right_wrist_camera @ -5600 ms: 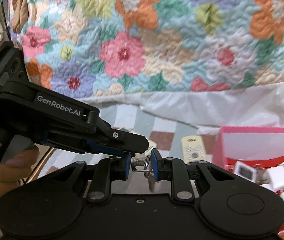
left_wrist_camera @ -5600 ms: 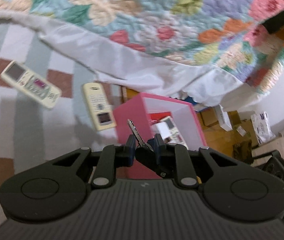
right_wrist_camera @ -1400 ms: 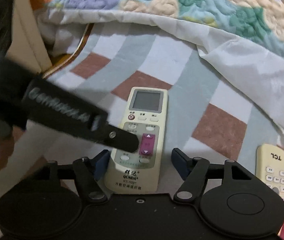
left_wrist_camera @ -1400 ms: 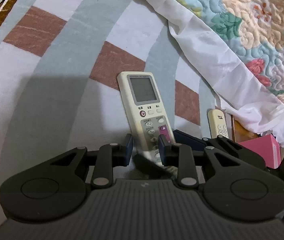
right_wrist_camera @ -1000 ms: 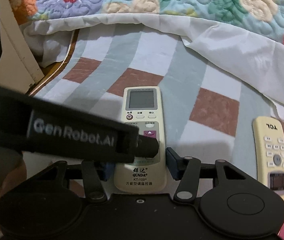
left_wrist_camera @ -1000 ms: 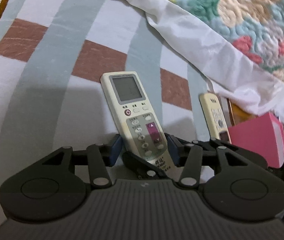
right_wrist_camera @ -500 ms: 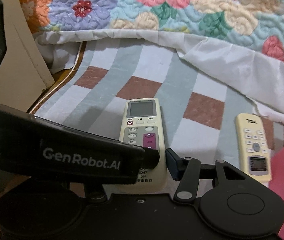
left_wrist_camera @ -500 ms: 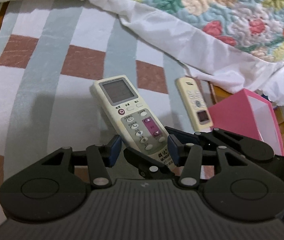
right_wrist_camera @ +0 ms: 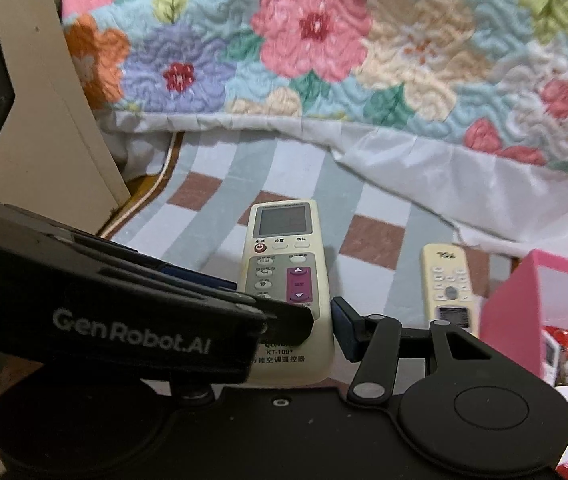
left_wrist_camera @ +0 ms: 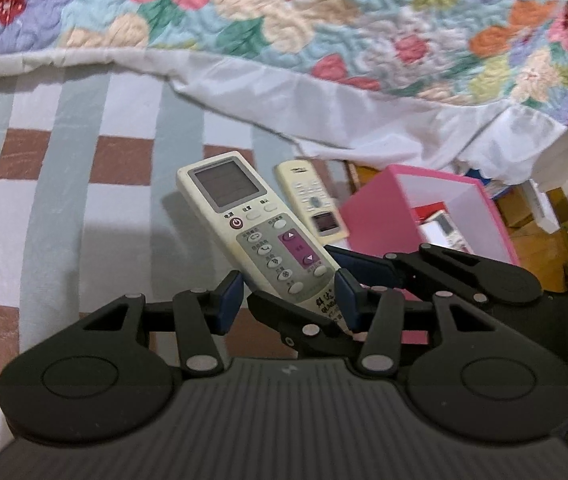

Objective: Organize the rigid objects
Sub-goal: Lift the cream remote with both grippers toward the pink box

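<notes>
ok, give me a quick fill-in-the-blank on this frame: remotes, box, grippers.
1. The large remote has a power button coloured ____.
2. The small remote lies on the striped rug beside a box coloured ____.
3. The bedspread above the rug has a ____ pattern.

Missing words: red; pink; floral

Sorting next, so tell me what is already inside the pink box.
The open pink box holds several small white devices with screens on a red lining. Its near wall and the frame edge hide the rest, so no count is possible.
</notes>
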`<state>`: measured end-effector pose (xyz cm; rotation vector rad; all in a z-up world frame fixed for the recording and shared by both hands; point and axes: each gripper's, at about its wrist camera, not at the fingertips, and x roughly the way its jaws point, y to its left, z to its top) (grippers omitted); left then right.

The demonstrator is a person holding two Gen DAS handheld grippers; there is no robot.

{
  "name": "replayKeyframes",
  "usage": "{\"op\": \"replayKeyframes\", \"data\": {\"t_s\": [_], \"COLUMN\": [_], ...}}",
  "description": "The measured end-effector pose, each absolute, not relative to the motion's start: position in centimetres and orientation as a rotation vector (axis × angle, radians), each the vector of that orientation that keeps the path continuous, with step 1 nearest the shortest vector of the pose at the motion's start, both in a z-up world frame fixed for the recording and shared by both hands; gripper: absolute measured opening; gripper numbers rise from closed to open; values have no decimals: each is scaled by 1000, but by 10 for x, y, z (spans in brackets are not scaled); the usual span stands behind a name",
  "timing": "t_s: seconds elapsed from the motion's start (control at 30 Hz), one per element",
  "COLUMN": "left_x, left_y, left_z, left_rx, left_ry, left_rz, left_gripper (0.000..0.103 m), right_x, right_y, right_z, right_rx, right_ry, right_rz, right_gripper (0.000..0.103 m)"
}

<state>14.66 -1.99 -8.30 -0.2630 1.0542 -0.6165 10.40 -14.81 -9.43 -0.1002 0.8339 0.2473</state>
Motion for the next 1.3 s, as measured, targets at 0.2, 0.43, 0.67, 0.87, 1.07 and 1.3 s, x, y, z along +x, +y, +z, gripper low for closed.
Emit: {"op": "replayKeyframes", "data": {"t_s": [0.2,0.43,0.67,0.87,1.07,1.3], "left_x": [132,130,134,149,157,152], "left_y": [-42,-96,-162,-218,-251,-264], "left_z": [-41,-14,-5,-22,-57,-77], "left_rx": [-243,-184,-121,-77,-27,84], "left_ry": [1046,1024,1052,1164,1280,1270], "left_rz": [-673,-780,-893,-968,-939,-875], "left_gripper": [46,46,46,45,45,46], "right_x": [70,48,36,38,44,57], "right_y": [-167,-211,-265,-316,-344,-350], "right_z": [-65,-40,-29,-37,-69,-106], "right_rx": [-93,-76,-30,54,137,179], "right_ry": [722,666,676,748,828,919], "right_rz": [206,103,-21,-86,-89,-18], "right_gripper": [58,58,58,58,58,56]}}
